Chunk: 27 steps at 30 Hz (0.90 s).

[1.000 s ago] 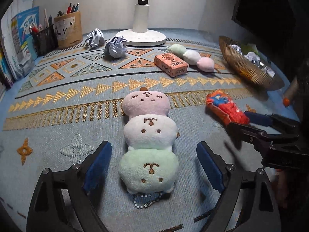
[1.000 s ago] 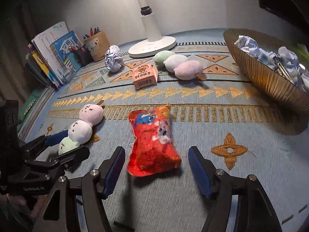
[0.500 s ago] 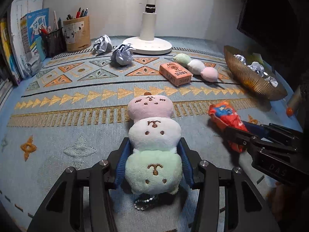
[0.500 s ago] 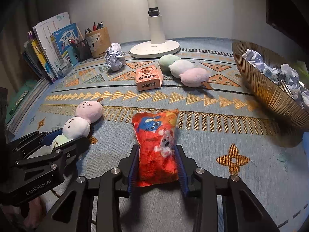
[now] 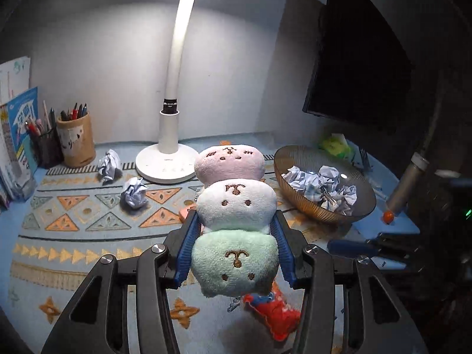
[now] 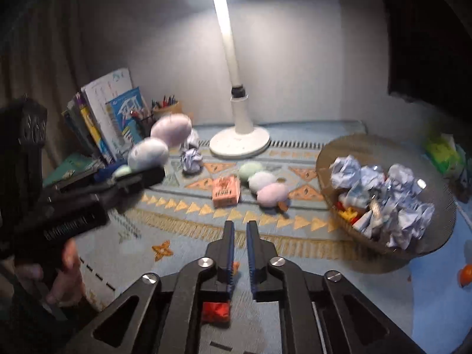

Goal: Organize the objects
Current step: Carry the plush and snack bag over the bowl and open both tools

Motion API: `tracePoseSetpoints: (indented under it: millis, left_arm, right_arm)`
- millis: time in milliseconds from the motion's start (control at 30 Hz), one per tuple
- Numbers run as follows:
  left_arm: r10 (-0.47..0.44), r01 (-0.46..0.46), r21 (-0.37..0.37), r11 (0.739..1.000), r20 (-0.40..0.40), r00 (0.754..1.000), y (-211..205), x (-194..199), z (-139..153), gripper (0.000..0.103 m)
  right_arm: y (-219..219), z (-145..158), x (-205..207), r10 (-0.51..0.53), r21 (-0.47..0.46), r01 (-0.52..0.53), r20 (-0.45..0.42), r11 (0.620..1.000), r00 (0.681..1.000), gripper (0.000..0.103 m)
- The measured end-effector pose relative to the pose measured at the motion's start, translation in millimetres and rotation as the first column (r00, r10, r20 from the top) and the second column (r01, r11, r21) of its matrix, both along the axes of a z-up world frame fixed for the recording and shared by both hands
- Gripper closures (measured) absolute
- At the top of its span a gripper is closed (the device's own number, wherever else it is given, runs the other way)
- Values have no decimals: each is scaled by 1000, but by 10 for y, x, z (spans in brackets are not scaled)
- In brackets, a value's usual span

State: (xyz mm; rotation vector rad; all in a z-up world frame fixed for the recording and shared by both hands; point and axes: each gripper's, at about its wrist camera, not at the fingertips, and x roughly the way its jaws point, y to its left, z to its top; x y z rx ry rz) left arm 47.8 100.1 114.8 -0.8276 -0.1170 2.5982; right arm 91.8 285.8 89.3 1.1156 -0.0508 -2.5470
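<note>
Blue patterned desk mat [image 5: 73,206], white lamp on. The left gripper [image 5: 234,219] had its fingers clamped on the pink, white and green three-ball plush skewer [image 5: 236,206], up off the mat. The right gripper [image 6: 239,227] had just eased its jaws open a bit, with nothing between the tips. The red snack-bag plush [image 5: 277,318] sat underneath; couldn't tell if it was pinched. The matching skewer plush [image 6: 262,183], orange carton [image 6: 225,196] and loose crumpled paper balls [image 5: 134,194] were left to sort, so I'd say early days.

Lit desk lamp [image 5: 174,103], grey wall [image 5: 97,59], patterned mat [image 5: 73,221].
</note>
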Motion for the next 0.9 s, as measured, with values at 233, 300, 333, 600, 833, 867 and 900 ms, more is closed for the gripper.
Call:
tracePoseSetpoints:
  millis: [233,300,333,600,833,867,900]
  left_arm:
    - [58,-54,-38,998,125,991,-220,0,-449,57]
    - [65,-61,-31,998,136,989,-271,-12,-484,57]
    - [66,-64,-23,998,141,988,-289,-21,-492,57]
    - [2,3,-50,999,83,997,8,-79,-239,57]
    - [-141,136,-81,987,-51,989,875,-280,292,57]
    - [-164,159,-81,984,-67,984,1028,-339,348,57]
    - [-184,179,-73,981,-71,980,1169,-410,390,57]
  right_arm:
    - [-568,-774,88,28,107,-39,98,993,995,48]
    - [-646,-786,79,5,169,-19,82,985,997,60]
    - [-643,-808,70,-10,188,-5,77,982,997,63]
    - [-284,-406,137,-73,74,76,-41,994,996,77]
    - [750,572,112,-320,-32,324,-271,946,908,77]
    - [934,671,81,-369,-61,368,-287,928,884,77]
    - [1117,745,27,-419,-90,411,-286,907,862,77]
